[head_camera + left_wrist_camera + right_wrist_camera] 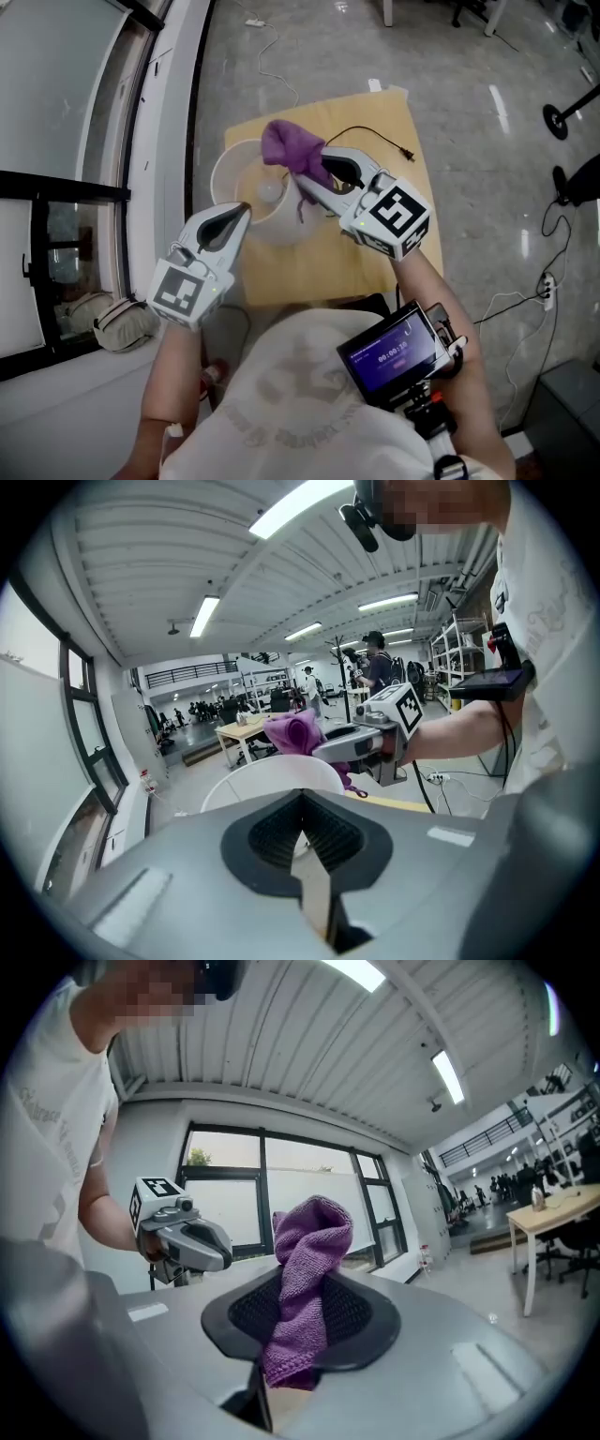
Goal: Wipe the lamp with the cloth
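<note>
A lamp with a round white shade [228, 173] stands at the left end of a small tan table [375, 258]; its bulb [270, 192] shows inside. My right gripper [312, 172] is shut on a bunched purple cloth [287, 147], held over the shade's far rim. The right gripper view shows the cloth [307, 1255] standing up from the closed jaws [298, 1335]. My left gripper [242, 212] sits at the shade's near rim, jaws closed on its thin edge. In the left gripper view, the shade [272, 775] lies just beyond the jaws [302, 841], with the cloth [292, 731] above it.
The lamp's black cord and plug [394, 145] lie across the table's back. A window wall runs along the left, with a bag [117, 323] on the floor below it. Cables [544, 281] and a black stand base [562, 117] are on the floor at right.
</note>
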### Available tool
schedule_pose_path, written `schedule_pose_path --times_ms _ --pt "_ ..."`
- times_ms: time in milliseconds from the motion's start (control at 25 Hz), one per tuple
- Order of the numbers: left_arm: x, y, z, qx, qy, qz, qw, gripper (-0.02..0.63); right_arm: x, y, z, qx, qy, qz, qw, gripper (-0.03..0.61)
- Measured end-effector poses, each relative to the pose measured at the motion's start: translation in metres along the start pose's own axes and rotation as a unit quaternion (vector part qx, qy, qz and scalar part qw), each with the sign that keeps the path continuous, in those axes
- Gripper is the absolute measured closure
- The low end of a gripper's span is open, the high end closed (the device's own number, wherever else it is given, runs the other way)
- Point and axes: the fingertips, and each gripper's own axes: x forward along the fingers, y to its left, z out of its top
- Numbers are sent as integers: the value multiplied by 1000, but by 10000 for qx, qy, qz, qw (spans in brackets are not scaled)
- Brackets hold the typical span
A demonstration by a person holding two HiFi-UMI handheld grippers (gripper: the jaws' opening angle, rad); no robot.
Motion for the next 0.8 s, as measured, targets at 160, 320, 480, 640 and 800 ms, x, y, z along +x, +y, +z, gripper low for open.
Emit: schedule_pose_path --times_ms 160,320,480,640,800 --pt "2 1 1 -112 16 50 9999 614 -1 -21 -37 431 360 0 9984 468" --pt "3 0 -2 -153 6 83 9998 614 -7 -35 -88 814 794 -54 9935 468" --pt "4 -3 -1 -276 85 159 9995 614 -16 -46 -126 1161 1187 -62 9861 468" --pt "6 1 1 -315 73 348 9989 614 -18 -55 -139 1326 1471 -75 9802 466" --pt "8 9 0 -125 -54 498 9987 614 -10 -56 -119 1431 1206 174 9822 466"
